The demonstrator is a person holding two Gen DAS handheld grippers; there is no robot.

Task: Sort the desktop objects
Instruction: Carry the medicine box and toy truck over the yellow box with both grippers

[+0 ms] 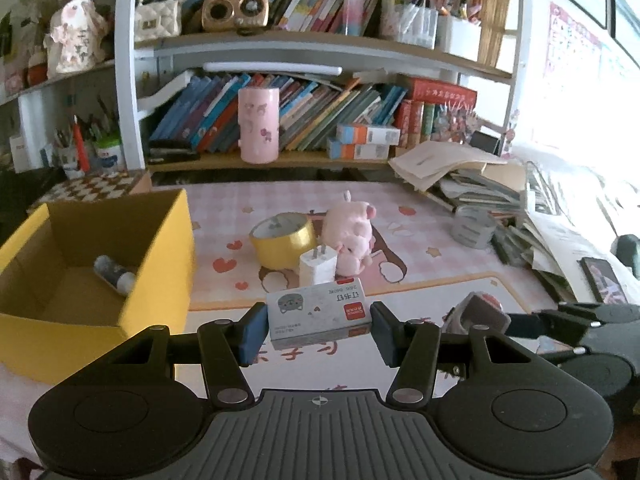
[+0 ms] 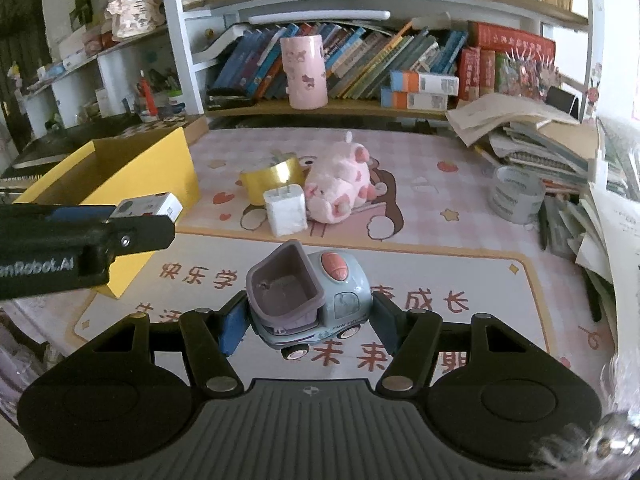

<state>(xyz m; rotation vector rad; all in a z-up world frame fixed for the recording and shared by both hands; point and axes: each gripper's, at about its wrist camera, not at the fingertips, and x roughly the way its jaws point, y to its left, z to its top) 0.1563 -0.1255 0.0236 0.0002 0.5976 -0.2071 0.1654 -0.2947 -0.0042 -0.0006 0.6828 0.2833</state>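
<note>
Between the blue pads of the left hand-held gripper (image 1: 319, 326) sits a small staple box (image 1: 318, 314), grey-white with a cat face and a red label, clamped by its short ends and lifted clear of the worktop (image 1: 460, 280). To its left stands the open yellow box (image 1: 160, 240), with a small tube (image 1: 114, 274) already lying inside. The right hand-held gripper (image 2: 308, 322) is closed on a toy truck (image 2: 310, 300), blue-grey with a mauve tipper and a pink button, held by its sides, its wheels seemingly off the mat. Farther out rest a gold tape roll (image 1: 282, 240), a white charger (image 1: 318, 268) and a pink plush pig (image 1: 352, 234), touching one another; a grey tape roll (image 2: 516, 194) sits at far right beside stacked papers. The risks, as I judge them: the staple box is smooth card and gripped only at its ends, so it may pivot or slip during the swing left. The truck is rounded, so the pads could slide off it. Both arms are close together, and they could collide if both head for the yellow box at once.
</note>
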